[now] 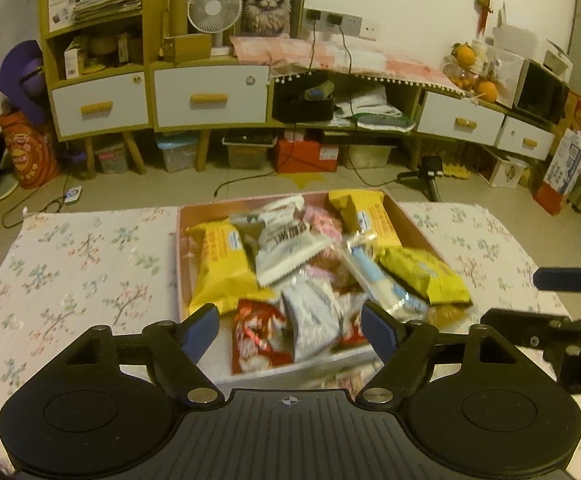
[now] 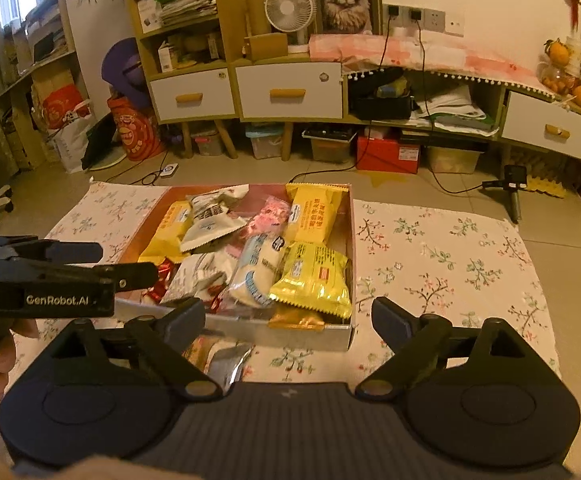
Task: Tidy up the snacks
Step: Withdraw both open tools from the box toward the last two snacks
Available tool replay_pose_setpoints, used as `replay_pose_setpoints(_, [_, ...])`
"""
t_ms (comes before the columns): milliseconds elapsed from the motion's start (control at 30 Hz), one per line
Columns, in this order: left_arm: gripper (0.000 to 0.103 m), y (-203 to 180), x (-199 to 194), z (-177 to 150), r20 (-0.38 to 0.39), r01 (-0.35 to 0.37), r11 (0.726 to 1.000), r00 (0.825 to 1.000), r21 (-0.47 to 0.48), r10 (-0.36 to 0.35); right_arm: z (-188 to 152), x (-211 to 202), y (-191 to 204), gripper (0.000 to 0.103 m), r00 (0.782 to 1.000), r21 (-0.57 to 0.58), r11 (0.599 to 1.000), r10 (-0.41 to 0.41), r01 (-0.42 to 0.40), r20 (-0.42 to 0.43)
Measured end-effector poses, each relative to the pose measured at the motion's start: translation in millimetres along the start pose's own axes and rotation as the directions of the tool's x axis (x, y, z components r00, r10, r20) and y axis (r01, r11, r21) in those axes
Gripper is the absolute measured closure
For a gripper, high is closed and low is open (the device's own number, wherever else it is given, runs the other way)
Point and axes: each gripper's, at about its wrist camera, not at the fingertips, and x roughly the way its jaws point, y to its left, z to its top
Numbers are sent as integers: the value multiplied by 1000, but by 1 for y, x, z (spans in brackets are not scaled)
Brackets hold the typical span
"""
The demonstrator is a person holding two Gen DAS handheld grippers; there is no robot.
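Note:
A shallow cardboard box on a floral cloth holds several snack packets: yellow ones, a white one, a red one, a blue-white one. My left gripper is open and empty, just above the box's near edge. It also shows at the left of the right wrist view. My right gripper is open and empty, in front of the box's near right corner. A silver packet lies on the cloth before the box.
The floral cloth covers a low surface on both sides of the box. Behind it are tiled floor, cables, a small tripod, and white-drawer cabinets with storage bins beneath.

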Motion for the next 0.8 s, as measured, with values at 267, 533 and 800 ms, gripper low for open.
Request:
replay_pose_setpoints(267, [13,4,-18,-26,-24,3,1000,1000,-19,-3,-9,-12,2,2,1000,17,1000,-23,23,16])
replay_pose_setpoints(533, [11,6,-19,-49,-67,-4,999,998,-52,1,-26,-13,7,0,999,5,999,-36,36,24])
replay_pose_setpoints(800, [11,4,-11,-69,-65,-32,997,997,-69,28,-51,-7,12,0,999,-60,997,-54,54,-4])
